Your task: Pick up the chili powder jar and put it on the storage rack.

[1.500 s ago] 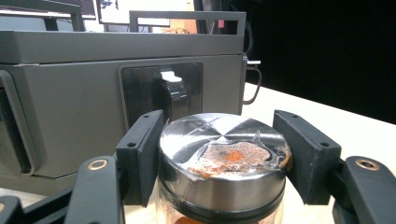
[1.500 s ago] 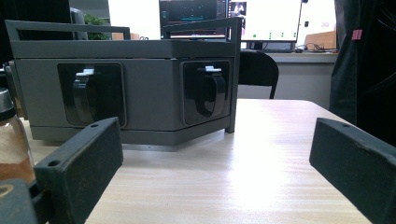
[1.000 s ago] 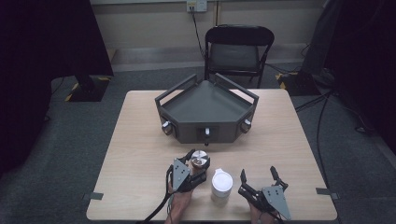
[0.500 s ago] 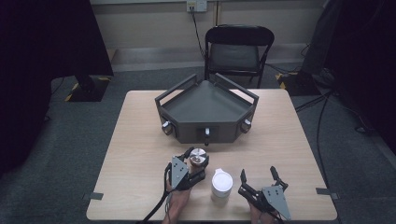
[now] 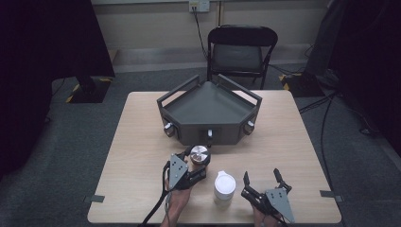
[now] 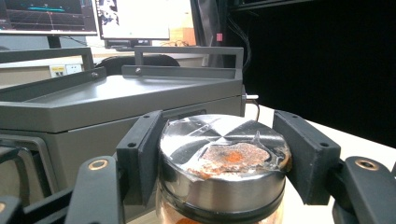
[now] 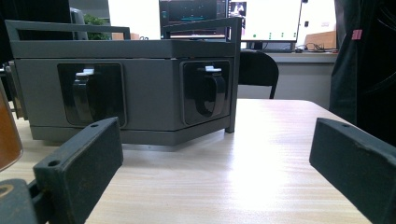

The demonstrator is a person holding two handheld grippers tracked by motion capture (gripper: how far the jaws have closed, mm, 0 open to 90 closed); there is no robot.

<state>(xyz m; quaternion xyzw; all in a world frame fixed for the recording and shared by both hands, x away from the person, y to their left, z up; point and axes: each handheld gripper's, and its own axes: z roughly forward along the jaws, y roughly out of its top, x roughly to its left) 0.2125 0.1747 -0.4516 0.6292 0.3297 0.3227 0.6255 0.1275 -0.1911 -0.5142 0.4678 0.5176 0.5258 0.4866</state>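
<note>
The left gripper [image 5: 193, 165] holds a jar [image 5: 200, 155] with a shiny metal lid, its fingers [image 6: 140, 154] clamped on either side just under the lid's rim; the left gripper view shows orange residue on the lid [image 6: 224, 154] and amber glass below it. Against the high views of a second and half a second ago, the jar and the hand sit very slightly nearer the grey angular box [image 5: 208, 113]. The grip itself looks unchanged. The jar stands close in front of the box's front face, whether clear of the wooden surface [image 5: 293, 156] cannot be told. The right gripper [image 5: 265, 187] rests where it was near the front edge, fingers [image 7: 79, 168] spread wide with nothing between them. A white lidded cup [image 5: 224, 187] stands between the two grippers, untouched. Judged from this, the grasp is secure and the carry has begun; the likely destination is the box's flat railed top, which calls for further lift to pass the front rail.
</note>
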